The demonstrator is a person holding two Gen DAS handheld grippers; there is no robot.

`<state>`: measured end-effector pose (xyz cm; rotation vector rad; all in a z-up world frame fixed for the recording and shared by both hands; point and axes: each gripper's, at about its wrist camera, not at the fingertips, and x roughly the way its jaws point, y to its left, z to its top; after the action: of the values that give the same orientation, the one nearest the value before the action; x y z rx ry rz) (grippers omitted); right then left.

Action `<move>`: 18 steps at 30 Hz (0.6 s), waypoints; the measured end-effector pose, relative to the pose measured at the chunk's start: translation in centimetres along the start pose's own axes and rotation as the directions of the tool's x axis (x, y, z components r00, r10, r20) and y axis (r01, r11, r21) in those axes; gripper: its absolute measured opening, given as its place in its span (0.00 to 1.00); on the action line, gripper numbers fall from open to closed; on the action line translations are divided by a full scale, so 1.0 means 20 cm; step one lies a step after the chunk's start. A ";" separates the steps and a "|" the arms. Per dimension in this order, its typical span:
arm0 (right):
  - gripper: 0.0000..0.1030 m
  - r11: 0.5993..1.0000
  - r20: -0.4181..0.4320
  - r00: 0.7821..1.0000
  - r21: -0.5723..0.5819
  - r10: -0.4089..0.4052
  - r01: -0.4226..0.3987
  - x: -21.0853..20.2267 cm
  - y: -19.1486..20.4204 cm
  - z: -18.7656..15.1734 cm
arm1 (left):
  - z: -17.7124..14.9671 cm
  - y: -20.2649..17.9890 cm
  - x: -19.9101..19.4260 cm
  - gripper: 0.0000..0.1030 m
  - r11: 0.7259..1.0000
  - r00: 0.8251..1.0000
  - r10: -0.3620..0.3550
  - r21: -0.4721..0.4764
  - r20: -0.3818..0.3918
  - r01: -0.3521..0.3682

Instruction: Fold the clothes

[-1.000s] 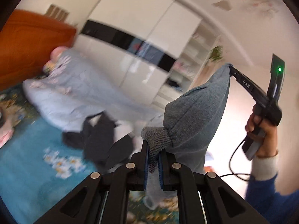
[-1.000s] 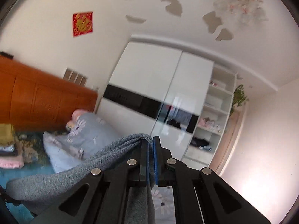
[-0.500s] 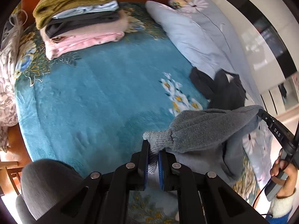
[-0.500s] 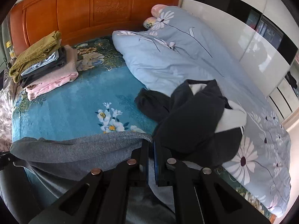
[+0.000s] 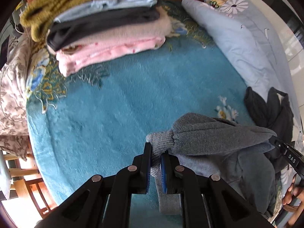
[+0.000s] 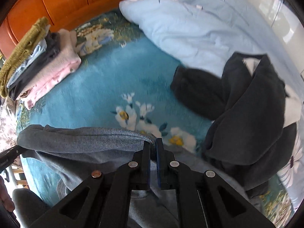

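Left wrist view: left gripper (image 5: 156, 153) pointing down over teal plush blanket (image 5: 117, 102), jaws just opening with ribbed cuff (image 5: 161, 142) of grey knit sweater (image 5: 214, 134) between the pads. Far edge: stack of folded clothes (image 5: 106, 24), olive knit on top, fuzzy pink below. Right side: pale blue quilt (image 5: 247, 38), crumpled black garment (image 5: 273, 110), a hand (image 5: 292, 195).

Right wrist view: right gripper (image 6: 153, 145) clamped tight on other edge of sweater (image 6: 85, 140), cloth stretched leftward, hanging low over blanket (image 6: 106, 79). White flower print (image 6: 144, 117) just ahead. Black garment (image 6: 247, 114) larger here, white lining visible. Orange wooden headboard (image 6: 57, 1) seen clearly only here.
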<state>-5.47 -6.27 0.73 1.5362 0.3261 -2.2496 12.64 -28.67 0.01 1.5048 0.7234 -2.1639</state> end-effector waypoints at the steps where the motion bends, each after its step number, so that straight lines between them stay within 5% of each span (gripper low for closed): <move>1: 0.04 1.000 -0.004 1.000 0.000 0.008 -0.008 0.02 -0.01 -0.01 | -0.01 0.00 0.02 0.15 1.000 1.000 -0.017 -0.010 -0.003 0.017; 2: 0.04 1.000 -0.007 1.000 -0.001 0.014 -0.014 0.04 -0.01 -0.02 | -0.01 0.00 0.02 0.15 0.999 0.999 -0.039 -0.023 -0.005 0.038; 4: 0.08 1.000 -0.002 1.000 -0.018 0.024 -0.024 0.02 -0.03 -0.05 | -0.02 -0.01 0.02 0.33 0.996 0.997 -0.081 -0.046 -0.010 0.080; 6: 0.32 0.999 0.003 0.999 -0.031 0.043 -0.043 -0.02 -0.06 -0.08 | -0.04 -0.03 -0.01 0.55 0.991 0.992 -0.122 -0.053 -0.013 0.121; 7: 0.39 0.998 0.014 0.998 -0.035 0.058 -0.057 -0.06 -0.09 -0.10 | -0.06 -0.04 -0.03 0.58 0.988 0.989 -0.146 -0.053 -0.014 0.145; 13: 0.58 0.999 0.105 0.994 0.028 0.031 -0.034 -0.28 -0.40 -0.34 | -0.20 -0.13 -0.07 0.58 0.983 0.983 -0.181 -0.040 0.010 0.181; 18: 0.58 0.951 -0.007 0.997 0.298 -0.080 0.079 -0.24 -0.85 -0.66 | -0.38 -0.16 0.02 0.58 0.977 0.977 -0.213 -0.009 -0.008 0.213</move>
<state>-0.51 15.25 -0.20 1.6900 0.0468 -2.4542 16.16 -21.39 -1.86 1.4931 0.9344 -2.3061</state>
